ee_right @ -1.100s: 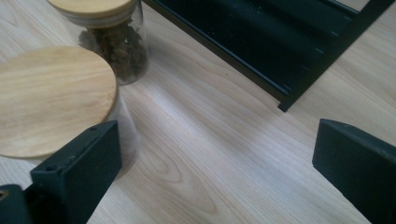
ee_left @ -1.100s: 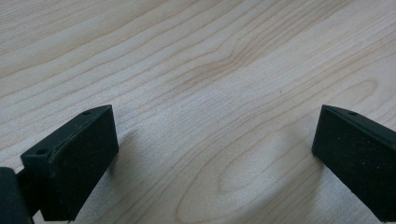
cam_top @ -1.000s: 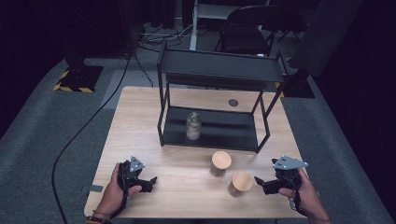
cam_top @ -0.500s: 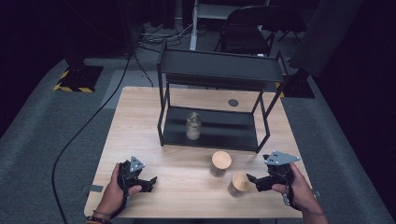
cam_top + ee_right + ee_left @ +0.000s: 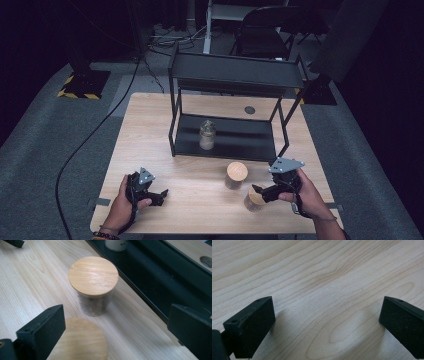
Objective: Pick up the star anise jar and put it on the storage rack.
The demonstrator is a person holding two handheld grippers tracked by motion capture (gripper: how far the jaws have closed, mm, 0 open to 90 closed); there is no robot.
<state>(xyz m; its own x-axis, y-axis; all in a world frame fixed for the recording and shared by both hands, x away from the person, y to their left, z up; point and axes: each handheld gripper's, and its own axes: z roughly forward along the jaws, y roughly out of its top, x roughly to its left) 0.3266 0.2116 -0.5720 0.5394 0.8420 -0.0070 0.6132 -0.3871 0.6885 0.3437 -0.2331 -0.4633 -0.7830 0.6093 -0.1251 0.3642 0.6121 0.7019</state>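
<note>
Jars with wooden lids were the work in hand: the near jar (image 5: 254, 198) stood on the table (image 5: 150, 125) at its near right, just in front of the right gripper (image 5: 260, 191), whose jaws were spread wide with the lid (image 5: 80, 340) low between them, probably lined up for a grasp. A second jar (image 5: 93, 285) stood just beyond, near the black shelf (image 5: 235, 140), where a glass jar (image 5: 207, 135) already sat. The left gripper (image 5: 159, 194) rested at the near left, jaws released over bare wood, apparently waiting.
</note>
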